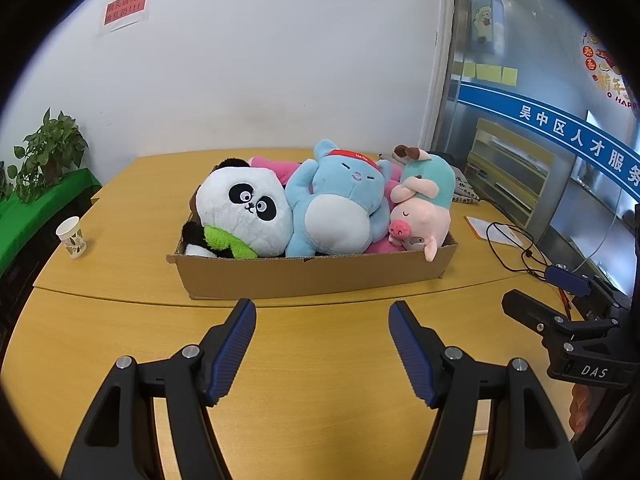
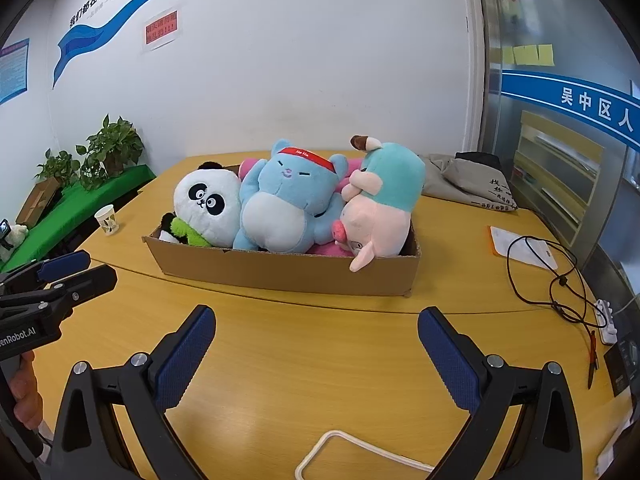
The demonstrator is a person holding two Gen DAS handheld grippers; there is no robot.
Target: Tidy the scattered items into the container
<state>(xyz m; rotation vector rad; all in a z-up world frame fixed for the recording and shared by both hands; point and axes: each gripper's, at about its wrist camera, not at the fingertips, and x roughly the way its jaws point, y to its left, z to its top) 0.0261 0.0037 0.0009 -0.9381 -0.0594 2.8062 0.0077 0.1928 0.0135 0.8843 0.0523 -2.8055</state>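
A shallow cardboard box [image 1: 312, 276] [image 2: 280, 270] stands on the yellow table. It holds a panda plush [image 1: 244, 216] [image 2: 206, 208] at the left, a blue plush [image 1: 336, 204] [image 2: 284, 208] with a red headband in the middle, and a pink pig plush [image 1: 420, 208] [image 2: 376, 212] in teal at the right, head down over the front rim. A pink plush [image 1: 276, 164] lies behind them. My left gripper [image 1: 322, 312] is open and empty, a little short of the box. My right gripper [image 2: 316, 320] is open and empty, also in front of the box.
A paper cup [image 1: 72, 237] [image 2: 107, 219] stands left of the box. A black cable [image 2: 540, 268], papers [image 2: 520, 250], a pen [image 2: 592, 356] and a power strip [image 2: 606, 320] lie at the right. A grey bag [image 2: 464, 184] lies at the back right. A white cord loop [image 2: 348, 452] lies near me.
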